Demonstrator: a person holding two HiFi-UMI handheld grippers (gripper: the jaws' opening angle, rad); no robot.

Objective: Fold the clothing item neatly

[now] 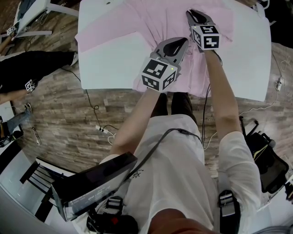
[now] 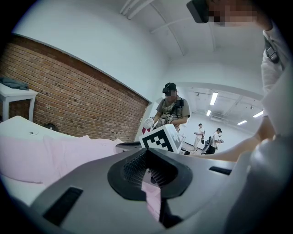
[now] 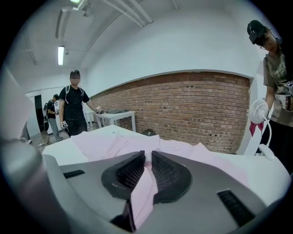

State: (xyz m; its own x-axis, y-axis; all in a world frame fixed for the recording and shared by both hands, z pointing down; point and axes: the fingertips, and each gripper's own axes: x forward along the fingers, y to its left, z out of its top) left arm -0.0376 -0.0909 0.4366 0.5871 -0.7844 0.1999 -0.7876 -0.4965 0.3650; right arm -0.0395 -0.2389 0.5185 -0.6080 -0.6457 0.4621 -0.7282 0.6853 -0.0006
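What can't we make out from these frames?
- Head view: far end of the pink garment cut off by top edge.
- Head view: left tool and right tool cover their own pinch points.
- Both gripper views: tool bodies hide the cloth below, so which part is gripped is unclear.

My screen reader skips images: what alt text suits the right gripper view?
The right gripper is clamped on a fold of the pink garment spread over a white table; a brick wall and people stand behind.
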